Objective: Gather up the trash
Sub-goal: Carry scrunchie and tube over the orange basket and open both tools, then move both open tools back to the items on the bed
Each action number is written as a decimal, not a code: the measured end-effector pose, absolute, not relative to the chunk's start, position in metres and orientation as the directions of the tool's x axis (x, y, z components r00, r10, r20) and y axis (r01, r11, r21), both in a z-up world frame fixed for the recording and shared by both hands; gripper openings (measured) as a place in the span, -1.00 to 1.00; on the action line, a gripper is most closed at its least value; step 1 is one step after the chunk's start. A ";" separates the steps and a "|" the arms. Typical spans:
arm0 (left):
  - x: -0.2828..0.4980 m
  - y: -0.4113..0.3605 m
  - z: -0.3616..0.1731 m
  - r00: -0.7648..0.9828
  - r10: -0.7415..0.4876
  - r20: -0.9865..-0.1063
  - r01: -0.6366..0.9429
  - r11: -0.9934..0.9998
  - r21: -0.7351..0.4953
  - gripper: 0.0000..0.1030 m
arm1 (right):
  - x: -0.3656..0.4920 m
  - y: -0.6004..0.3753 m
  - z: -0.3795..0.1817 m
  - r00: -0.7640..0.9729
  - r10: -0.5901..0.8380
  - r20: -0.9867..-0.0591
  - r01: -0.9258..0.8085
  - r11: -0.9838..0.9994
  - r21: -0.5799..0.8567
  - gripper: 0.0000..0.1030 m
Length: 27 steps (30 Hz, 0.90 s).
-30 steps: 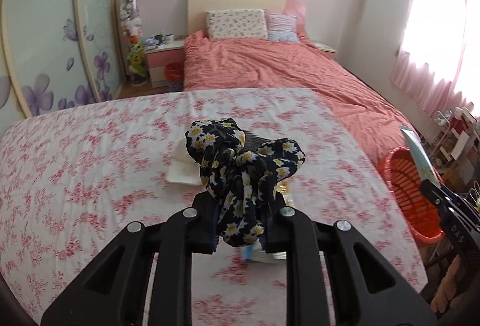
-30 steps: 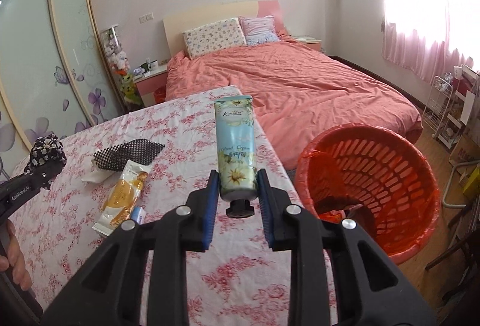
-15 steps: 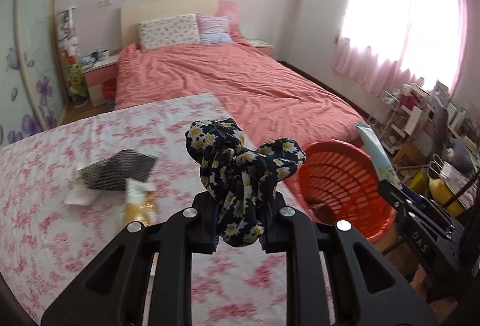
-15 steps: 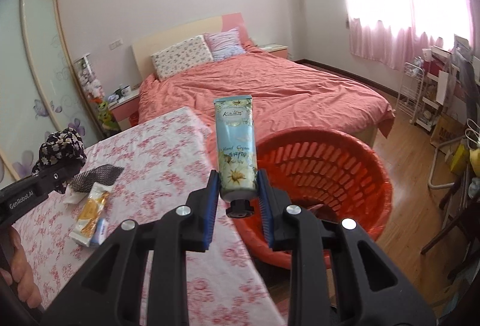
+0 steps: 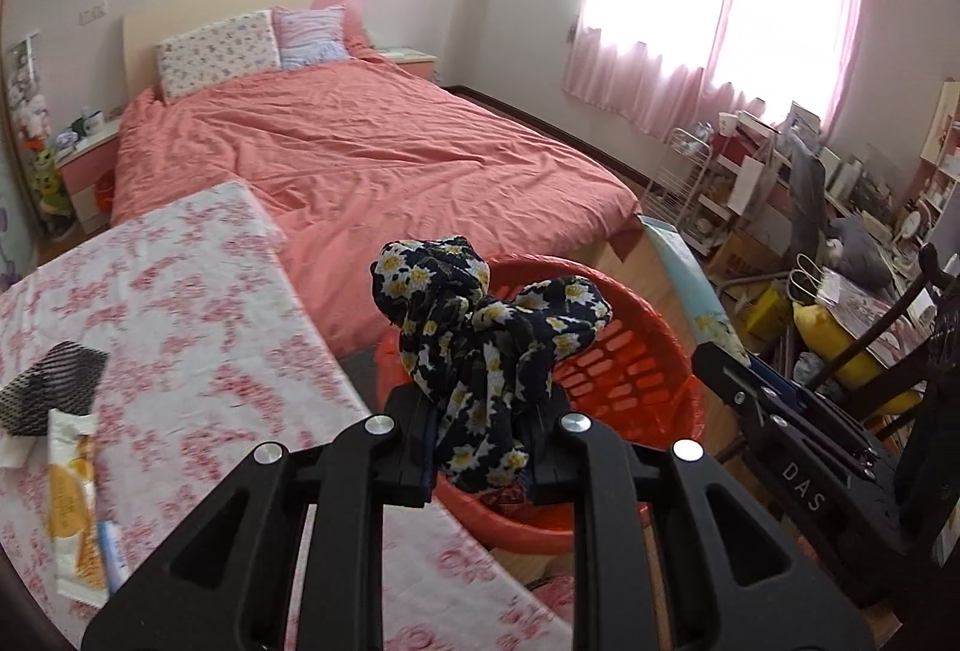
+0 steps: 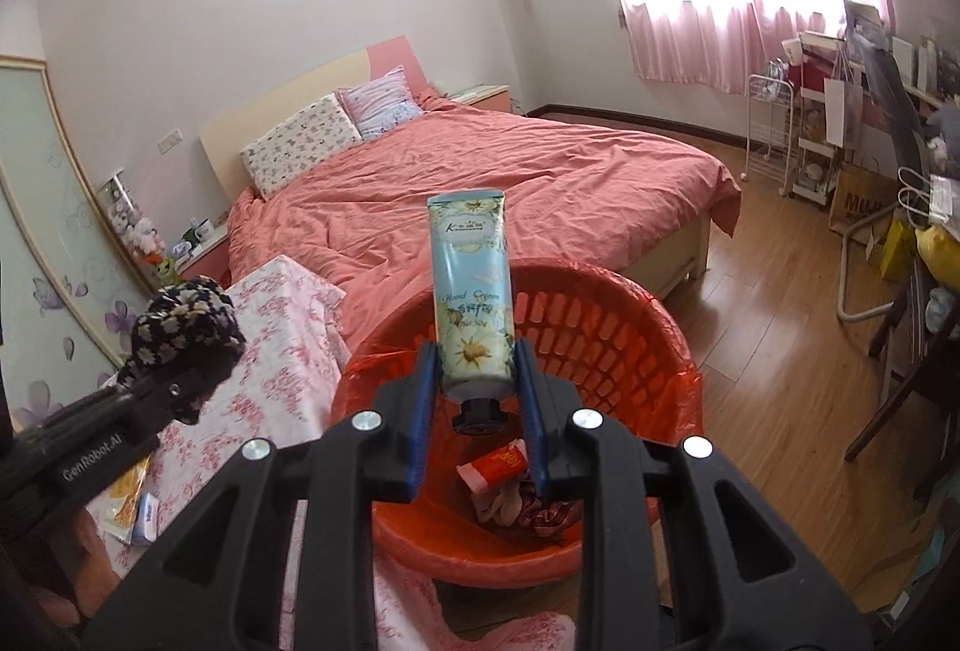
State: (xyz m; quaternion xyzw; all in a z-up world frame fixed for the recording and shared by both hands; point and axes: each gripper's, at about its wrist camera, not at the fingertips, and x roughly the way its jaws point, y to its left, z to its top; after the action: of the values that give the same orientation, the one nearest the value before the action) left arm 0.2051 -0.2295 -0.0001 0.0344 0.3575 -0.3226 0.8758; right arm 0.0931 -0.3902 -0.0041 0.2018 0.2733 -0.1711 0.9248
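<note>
My left gripper is shut on a dark scrunchie with yellow-white flowers, held over the near rim of the red plastic basket. My right gripper is shut on a pale blue hand cream tube, cap end down, above the same red basket. In the basket lie a red-white packet and crumpled scraps. The scrunchie and left gripper also show at the left of the right wrist view; the tube shows at the right of the left wrist view.
A table with a pink-flowered cloth stands left of the basket, bearing a black mesh piece, a yellow snack wrapper and a small blue-white item. Behind is a bed with a salmon cover. Cluttered shelves and chairs fill the right.
Both grippers have swung right, off the flowered table to above the red basket, still gripping the scrunchie and the tube. The table items have slid to the left of the views.
</note>
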 end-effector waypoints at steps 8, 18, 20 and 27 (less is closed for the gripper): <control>0.220 -0.252 -0.025 0.500 -0.493 -0.712 0.570 0.807 -0.158 0.12 | 0.116 -0.422 -0.029 0.769 -0.197 -0.608 0.457 0.834 0.309 -0.36; 0.212 -0.205 -0.026 0.565 -0.391 -0.727 0.488 0.869 -0.088 0.29 | 0.117 -0.395 -0.033 0.753 -0.228 -0.618 0.455 0.858 0.239 -0.01; 0.210 -0.189 -0.024 0.584 -0.374 -0.720 0.469 0.880 -0.077 0.29 | 0.118 -0.388 -0.030 0.755 -0.228 -0.615 0.442 0.870 0.220 0.00; 0.206 -0.115 -0.017 0.646 -0.295 -0.704 0.354 0.933 -0.066 0.29 | 0.125 -0.338 -0.021 0.763 -0.190 -0.619 0.368 0.914 0.173 0.00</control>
State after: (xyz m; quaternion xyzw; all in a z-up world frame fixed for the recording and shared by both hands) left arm 0.2062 -0.1148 -0.0172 0.0390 0.3805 -0.1790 0.9064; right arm 0.1253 -0.3385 -0.0213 0.1434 0.3101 -0.1502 0.9277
